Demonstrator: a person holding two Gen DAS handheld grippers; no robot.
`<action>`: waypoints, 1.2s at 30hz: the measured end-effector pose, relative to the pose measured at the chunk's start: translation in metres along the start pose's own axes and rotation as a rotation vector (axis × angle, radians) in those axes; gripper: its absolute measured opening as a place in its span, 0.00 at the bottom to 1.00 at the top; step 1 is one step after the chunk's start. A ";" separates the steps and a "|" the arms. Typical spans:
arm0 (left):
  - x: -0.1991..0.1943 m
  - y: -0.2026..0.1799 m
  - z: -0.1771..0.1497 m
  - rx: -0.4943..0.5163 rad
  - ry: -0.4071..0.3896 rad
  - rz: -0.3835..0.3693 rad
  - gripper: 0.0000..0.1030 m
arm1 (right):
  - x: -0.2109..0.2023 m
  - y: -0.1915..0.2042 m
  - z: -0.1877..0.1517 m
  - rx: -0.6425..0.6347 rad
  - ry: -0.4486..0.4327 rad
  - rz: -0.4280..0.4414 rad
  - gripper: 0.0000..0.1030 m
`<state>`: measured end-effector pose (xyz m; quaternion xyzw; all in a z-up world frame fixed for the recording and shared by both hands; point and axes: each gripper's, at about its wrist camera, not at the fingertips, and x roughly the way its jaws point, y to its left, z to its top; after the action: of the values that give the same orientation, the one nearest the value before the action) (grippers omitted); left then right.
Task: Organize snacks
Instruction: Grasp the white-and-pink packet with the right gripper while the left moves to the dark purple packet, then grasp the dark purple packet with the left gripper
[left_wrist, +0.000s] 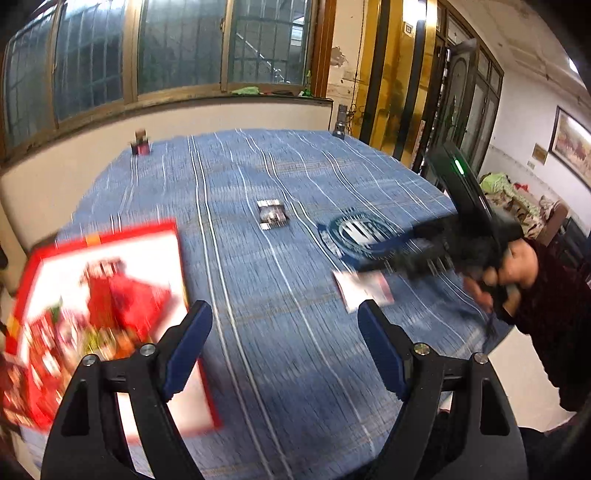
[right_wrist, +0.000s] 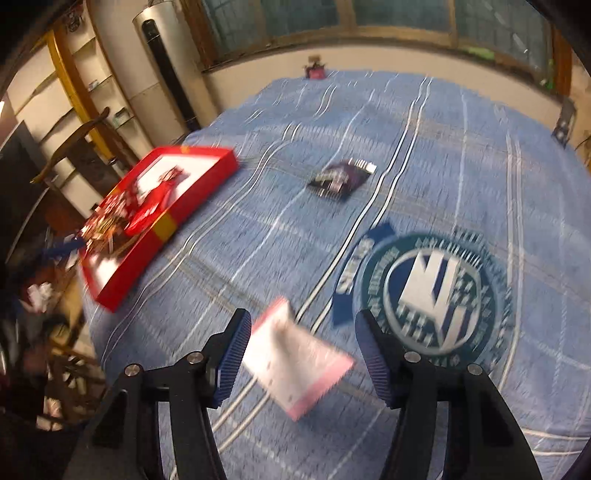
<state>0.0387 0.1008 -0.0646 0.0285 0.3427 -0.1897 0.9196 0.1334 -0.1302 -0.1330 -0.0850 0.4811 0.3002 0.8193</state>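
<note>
Pink-and-white packet (right_wrist: 295, 360): it is lying flat on the blue striped tablecloth (right_wrist: 424, 155), sitting between the fingers of your right gripper (right_wrist: 301, 341), closer to the left finger; whether that pad is touching it, you cannot tell through the blur.
Packet's axis: its long side is running diagonally, from up near the left fingertip down toward the right finger's base, with the pink edge at the near end.
Hard to make out: motion blur is smearing the packet's print, so nothing on it is reading clearly; in the left wrist view the same packet (left_wrist: 364, 290) is partly covered by your right gripper (left_wrist: 388, 258) passing over it.
Right gripper: its jaws are standing about half open and gripping nothing.
Left gripper (left_wrist: 284, 325): its jaws are standing wide apart over bare cloth, holding nothing.
Dark packet (right_wrist: 341, 179): it is lying well ahead of your right fingertips, slightly tilted, its label unreadable.
Red box (right_wrist: 155, 214): it is sitting ahead and left of your right gripper, holding red snack packs; in the left wrist view the box (left_wrist: 110, 295) is lying beside and partly behind the left finger, cut off by the frame edge.
Round emblem (right_wrist: 436, 291): printed on the cloth, just right of your right finger.
Your hand (left_wrist: 513, 273): it is wrapping the right gripper's handle, blurred.
</note>
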 end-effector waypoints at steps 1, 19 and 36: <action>0.002 0.002 0.007 0.006 0.001 0.007 0.79 | 0.005 0.001 -0.003 -0.023 0.017 0.016 0.59; 0.122 0.025 0.106 -0.114 0.191 0.109 0.79 | 0.009 0.003 -0.030 -0.112 -0.016 -0.009 0.30; 0.228 -0.015 0.113 0.008 0.338 0.281 0.79 | 0.004 -0.079 -0.037 0.262 -0.079 0.413 0.11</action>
<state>0.2615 -0.0085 -0.1234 0.1110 0.4839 -0.0537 0.8664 0.1530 -0.2083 -0.1677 0.1339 0.4906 0.3995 0.7628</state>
